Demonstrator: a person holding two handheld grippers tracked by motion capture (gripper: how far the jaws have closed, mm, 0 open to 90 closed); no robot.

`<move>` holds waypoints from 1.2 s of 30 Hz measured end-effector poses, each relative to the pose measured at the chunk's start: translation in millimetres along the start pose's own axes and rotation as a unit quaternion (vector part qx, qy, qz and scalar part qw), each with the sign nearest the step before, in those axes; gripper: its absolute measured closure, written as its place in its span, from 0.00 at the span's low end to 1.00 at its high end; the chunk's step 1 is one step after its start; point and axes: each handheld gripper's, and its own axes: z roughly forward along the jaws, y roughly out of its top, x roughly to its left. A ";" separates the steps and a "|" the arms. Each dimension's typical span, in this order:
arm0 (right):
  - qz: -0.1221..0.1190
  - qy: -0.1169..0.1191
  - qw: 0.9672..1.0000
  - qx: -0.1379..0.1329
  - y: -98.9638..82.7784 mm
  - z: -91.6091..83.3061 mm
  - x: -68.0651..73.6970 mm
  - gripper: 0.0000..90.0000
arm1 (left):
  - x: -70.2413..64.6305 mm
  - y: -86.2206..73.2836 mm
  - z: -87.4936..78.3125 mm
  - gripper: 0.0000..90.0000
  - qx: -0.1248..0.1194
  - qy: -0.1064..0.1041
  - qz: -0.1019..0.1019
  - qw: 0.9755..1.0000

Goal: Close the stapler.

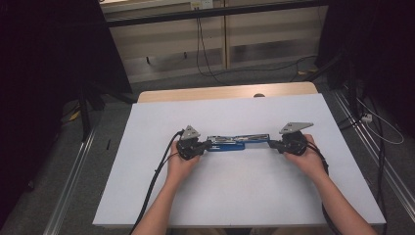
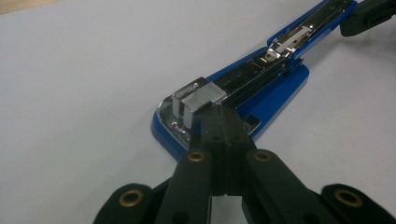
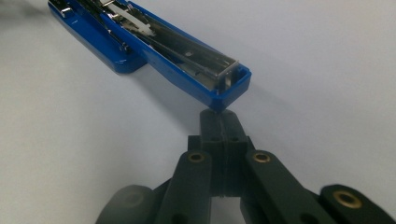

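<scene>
— So, how many things are on the table (image 1: 147,196)?
— One stapler (image 1: 238,142), swung open flat, lying mid-table between two grippers.
— And the left gripper (image 1: 204,145)?
— Clenched, gripping nothing; its tips sit at the stapler's left end, beside the staples (image 2: 198,100).
— The right gripper (image 1: 272,143)?
— Also clenched and empty, tips meeting the stapler's right end.

Obstacle: the opened blue stapler (image 1: 235,142) lying flat mid-bench (image 1: 235,196), between your hands. Passage: you have bare white surface on every side of it.
</scene>
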 end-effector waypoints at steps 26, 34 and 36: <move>-0.004 0.017 0.999 -0.033 8.1 1.7 6.5 1.00 | -1.5 -0.5 -0.3 1.00 -0.001 -0.010 -0.008 1.000; 0.011 0.033 0.998 -0.047 6.7 0.8 7.2 1.00 | -0.9 -1.1 -7.0 1.00 -0.008 -0.029 -0.022 0.999; 0.017 0.038 0.998 -0.049 6.1 0.2 8.4 1.00 | -1.6 -1.0 -9.7 1.00 -0.009 -0.031 -0.021 0.999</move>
